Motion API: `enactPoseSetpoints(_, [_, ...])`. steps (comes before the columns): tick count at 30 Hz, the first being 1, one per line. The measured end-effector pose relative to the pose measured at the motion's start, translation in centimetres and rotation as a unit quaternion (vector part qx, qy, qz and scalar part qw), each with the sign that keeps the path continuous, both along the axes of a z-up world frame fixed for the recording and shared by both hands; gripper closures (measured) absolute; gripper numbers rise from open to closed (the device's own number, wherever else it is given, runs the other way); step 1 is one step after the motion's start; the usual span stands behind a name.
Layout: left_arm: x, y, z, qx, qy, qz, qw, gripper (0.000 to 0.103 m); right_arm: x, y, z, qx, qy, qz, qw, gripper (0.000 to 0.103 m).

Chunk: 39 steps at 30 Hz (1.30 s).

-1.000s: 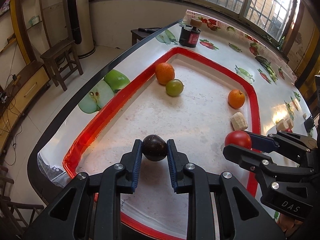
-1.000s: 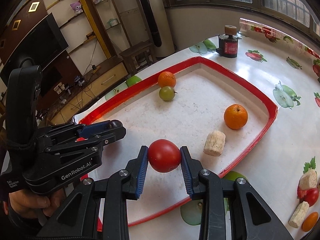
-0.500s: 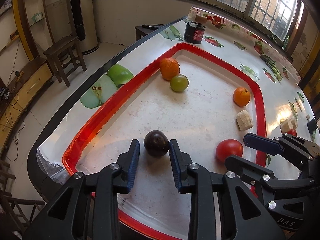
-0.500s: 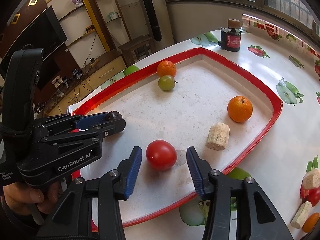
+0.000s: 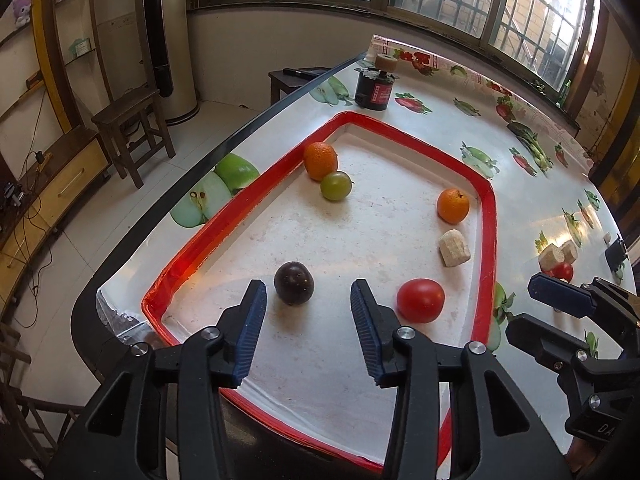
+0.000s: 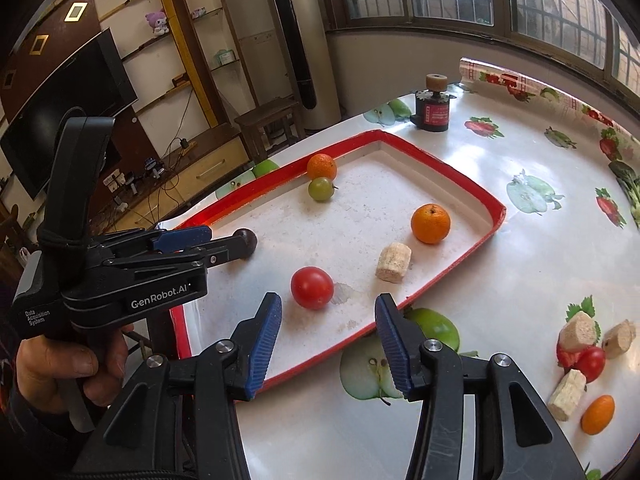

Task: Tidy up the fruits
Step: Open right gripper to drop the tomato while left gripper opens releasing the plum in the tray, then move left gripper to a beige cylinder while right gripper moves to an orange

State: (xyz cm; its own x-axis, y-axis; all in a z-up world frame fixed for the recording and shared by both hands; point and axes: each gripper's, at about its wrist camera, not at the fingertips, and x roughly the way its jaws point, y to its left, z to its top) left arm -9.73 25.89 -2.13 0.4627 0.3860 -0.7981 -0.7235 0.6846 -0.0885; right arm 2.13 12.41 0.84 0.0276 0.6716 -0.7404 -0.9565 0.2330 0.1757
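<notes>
Red-rimmed tray [image 5: 486, 216] sits near table [image 6: 540, 264] edge; tray middle is bare. Left claw [image 5: 306, 320] apart, jaws just opened, dark plum [image 5: 293, 282] loose on tray at 11 o'clock of tips. Right claw [image 6: 328, 340] apart, red tomato [image 6: 312, 287] free just ahead at 11. Left unit reads "GenRobot.AI", "Data Acquisition System".

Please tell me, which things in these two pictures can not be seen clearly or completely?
- Dark fruit, right wrist view: mostly hidden behind the left gripper.
- Tray, left wrist view: near rim covered by the left gripper's own fingers.
- Loose fruit pile, left wrist view: small, partly hidden by the right gripper.
- Black jar label: too small to read in either view.
</notes>
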Motion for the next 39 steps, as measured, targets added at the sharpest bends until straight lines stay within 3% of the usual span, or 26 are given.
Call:
enactPoseSetpoints(14, [2.3,-3.7,1.1,0.003,-0.006,-0.036,0.9993,0.061,3.2,-6.5,1.5,0.021,0.001,-0.059,0.998,0.049])
enactPoseSetpoints(39, [8.8,-11.9,0.7,-0.016,-0.001,-0.145,0.9893,0.061,10.9,-18.2,-0.9,0.009,0.024,-0.194,0.981,0.049])
